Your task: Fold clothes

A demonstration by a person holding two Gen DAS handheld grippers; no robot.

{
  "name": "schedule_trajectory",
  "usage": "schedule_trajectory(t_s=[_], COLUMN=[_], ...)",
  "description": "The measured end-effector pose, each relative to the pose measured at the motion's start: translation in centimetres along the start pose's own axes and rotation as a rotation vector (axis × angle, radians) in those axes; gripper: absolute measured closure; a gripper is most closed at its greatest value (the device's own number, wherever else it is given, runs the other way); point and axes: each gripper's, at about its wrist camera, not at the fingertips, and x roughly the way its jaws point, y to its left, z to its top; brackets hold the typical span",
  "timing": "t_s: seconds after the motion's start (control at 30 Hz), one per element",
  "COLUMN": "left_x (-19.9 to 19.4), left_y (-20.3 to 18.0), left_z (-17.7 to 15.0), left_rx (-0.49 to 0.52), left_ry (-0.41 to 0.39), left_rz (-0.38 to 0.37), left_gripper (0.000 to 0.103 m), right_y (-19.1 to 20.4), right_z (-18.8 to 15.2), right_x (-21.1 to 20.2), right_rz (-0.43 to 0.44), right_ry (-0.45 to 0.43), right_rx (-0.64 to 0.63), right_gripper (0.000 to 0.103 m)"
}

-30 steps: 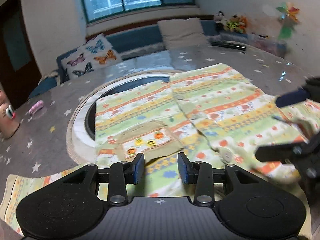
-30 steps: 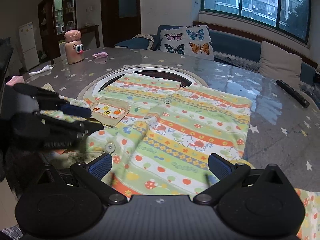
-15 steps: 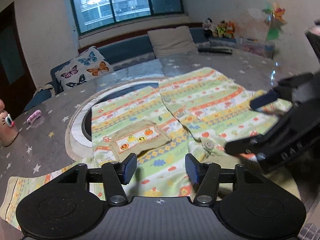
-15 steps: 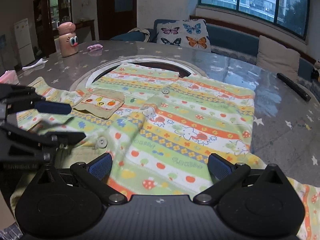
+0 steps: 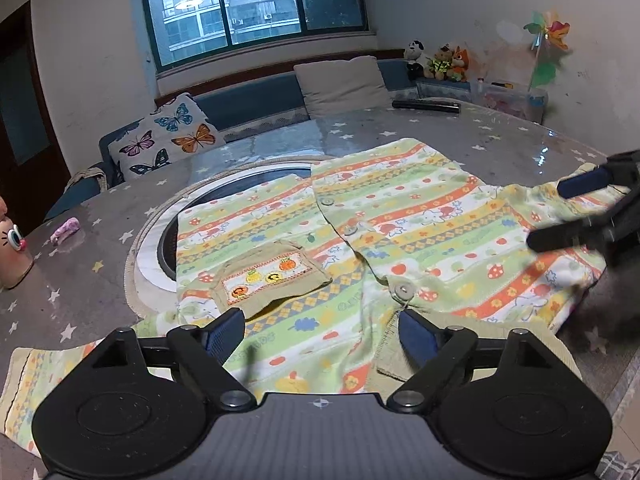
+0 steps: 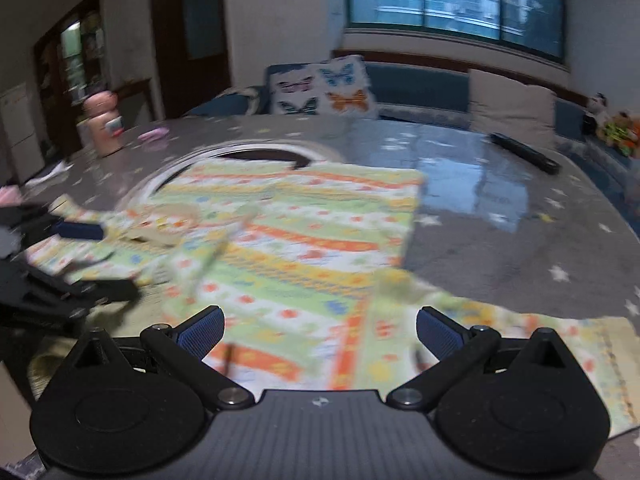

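Observation:
A child's striped shirt in green, orange and yellow lies spread flat on the grey star-print table, with its buttons and a khaki pocket facing up. My left gripper hovers over the shirt's near edge. Its jaws are opening wide, with cloth below them but not pinched. My right gripper is open above the shirt, nothing between its pads. Each gripper shows in the other's view: the right gripper at the shirt's right side, the left gripper blurred at the left.
A round inset ring lies under the shirt's far left part. A black remote rests at the far table edge, with a pink bottle and a small pink object at the left. A cushioned bench runs behind the table.
My left gripper's jaws have spread much wider. My right gripper has swung to the right across the shirt, and its view is now motion-blurred. The shirt lies as before.

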Motion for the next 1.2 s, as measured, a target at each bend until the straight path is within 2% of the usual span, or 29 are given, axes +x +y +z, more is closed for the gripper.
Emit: schedule_trajectory(t_s=[0.13,0.27,0.43,0.73,0.97,1.07,1.2], left_x=[0.0,-0.3,-0.5,-0.6,-0.7,-0.7,-0.8], left_y=[-0.2,0.0,0.3,-0.2,-1.0,-1.1,-1.2], left_z=[-0.2,-0.1,0.4,1.0,1.4,1.5,1.6], left_rx=[-0.002,-0.004,-0.014,-0.017,0.000,0.004,0.003], left_ry=[0.008,-0.001,-0.016,-0.027,-0.034,-0.035,-0.036], left_rz=[0.001,0.007,0.012,0.009,0.000,0.003,0.004], left_gripper=[0.008,0.000,0.000,0.000,0.000,0.000,0.000], right_y=[-3.6,-6.3,-8.8,-12.7,-14.4,-15.3,-15.9], right_z=[-0.1,-0.6,-1.3,-3.5,-5.1,-5.8,-6.6], right_x=[1.2,2.2,1.6,-1.0,-4.2,-5.1,-5.3], right_rz=[-0.027,-0.092,-0.151,-0.310,-0.403,-0.448,-0.477], right_ry=[0.014,0.031,0.012,-0.006,-0.072,-0.071,-0.046], right_rx=[0.094,0.137,0.179,0.262,0.345,0.365,0.384], right_gripper=[0.000,0.000,0.000,0.000,0.000,0.003,0.014])
